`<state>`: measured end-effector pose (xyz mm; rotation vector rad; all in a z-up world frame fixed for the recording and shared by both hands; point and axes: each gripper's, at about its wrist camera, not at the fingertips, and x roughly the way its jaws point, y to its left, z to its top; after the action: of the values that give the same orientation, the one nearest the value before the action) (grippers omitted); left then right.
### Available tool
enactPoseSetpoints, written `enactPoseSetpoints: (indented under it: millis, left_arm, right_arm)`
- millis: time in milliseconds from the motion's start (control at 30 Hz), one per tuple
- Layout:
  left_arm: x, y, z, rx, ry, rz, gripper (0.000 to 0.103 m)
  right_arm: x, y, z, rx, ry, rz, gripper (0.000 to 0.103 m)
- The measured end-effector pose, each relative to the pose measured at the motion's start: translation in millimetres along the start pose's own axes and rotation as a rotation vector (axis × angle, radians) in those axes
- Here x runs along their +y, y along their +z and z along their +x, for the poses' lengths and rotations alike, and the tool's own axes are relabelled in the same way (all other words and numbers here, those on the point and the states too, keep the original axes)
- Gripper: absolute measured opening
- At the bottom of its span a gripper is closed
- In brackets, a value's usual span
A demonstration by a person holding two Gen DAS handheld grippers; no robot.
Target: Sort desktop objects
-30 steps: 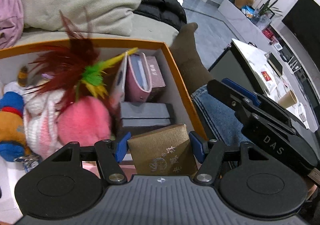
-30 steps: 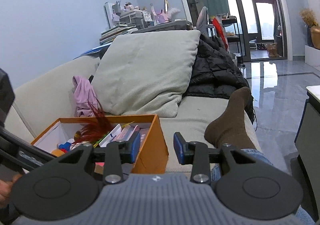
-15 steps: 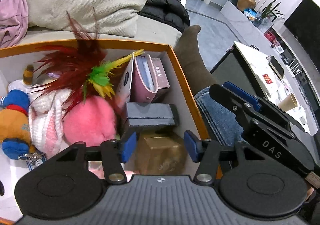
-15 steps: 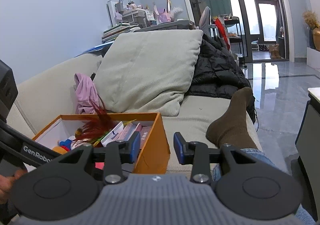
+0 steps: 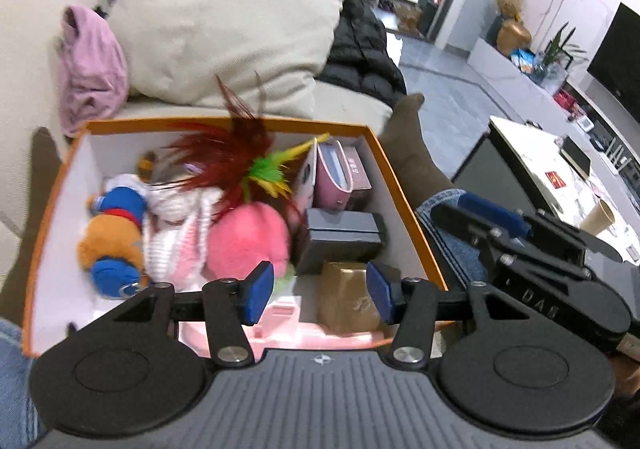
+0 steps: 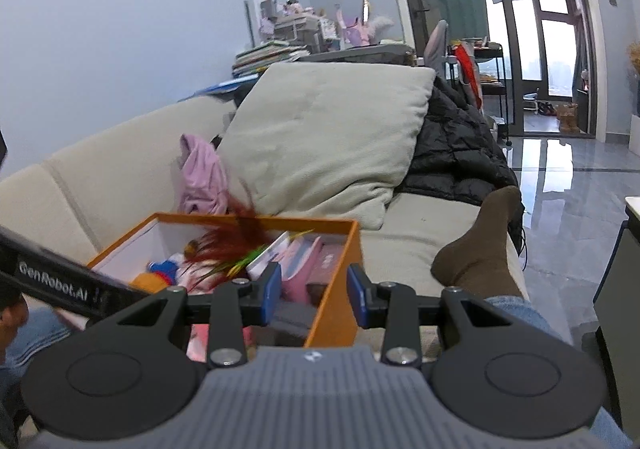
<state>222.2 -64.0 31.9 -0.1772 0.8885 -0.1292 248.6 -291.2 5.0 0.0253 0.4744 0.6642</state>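
Observation:
An orange box (image 5: 404,201) lies on the sofa and holds plush toys, a red feather toy (image 5: 236,153), a pink case (image 5: 334,173), a grey box (image 5: 340,237) and a gold box (image 5: 346,301). The gold box stands in the near right corner. My left gripper (image 5: 320,289) hovers above it, open; its pads touch nothing. In the right wrist view my right gripper (image 6: 314,295) is open just before the near corner of the orange box (image 6: 336,313), with nothing between its fingers.
Behind the box lie a beige cushion (image 5: 224,29), a pink cloth (image 5: 90,69) and a black jacket (image 5: 360,49). A person's foot in a brown sock (image 5: 412,145) rests to the right of the box. Further right is a white table (image 5: 560,177) with a paper cup (image 5: 598,211).
My left gripper let go of the gold box, which now stands in the orange box, and drew up and back. The right gripper shifted slightly toward the box.

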Motion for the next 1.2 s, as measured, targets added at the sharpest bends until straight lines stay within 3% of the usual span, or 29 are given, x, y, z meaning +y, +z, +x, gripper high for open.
enactPoseSetpoints:
  millis: [267, 667, 900, 1200]
  left_arm:
    - [12.1, -24.2, -41.8, -0.114, 0.049, -0.072, 0.060]
    - [29.1, -48.2, -92.4, -0.296, 0.126, -0.146, 0.060]
    - [38.2, -54.1, -83.3, -0.289, 0.174, -0.151, 0.065]
    - [45.1, -59.4, -57.7, -0.248, 0.192, -0.149, 0.081]
  right_arm:
    - [43.6, -5.2, -23.4, 0.029, 0.036, -0.057, 0.039]
    - [81.1, -3.6, -48.2, 0.046, 0.008, -0.063, 0.044]
    - [87.2, -6.6, -37.4, 0.089, -0.051, -0.039, 0.046]
    - [80.9, -14.2, -17.1, 0.130, -0.087, -0.001, 0.050]
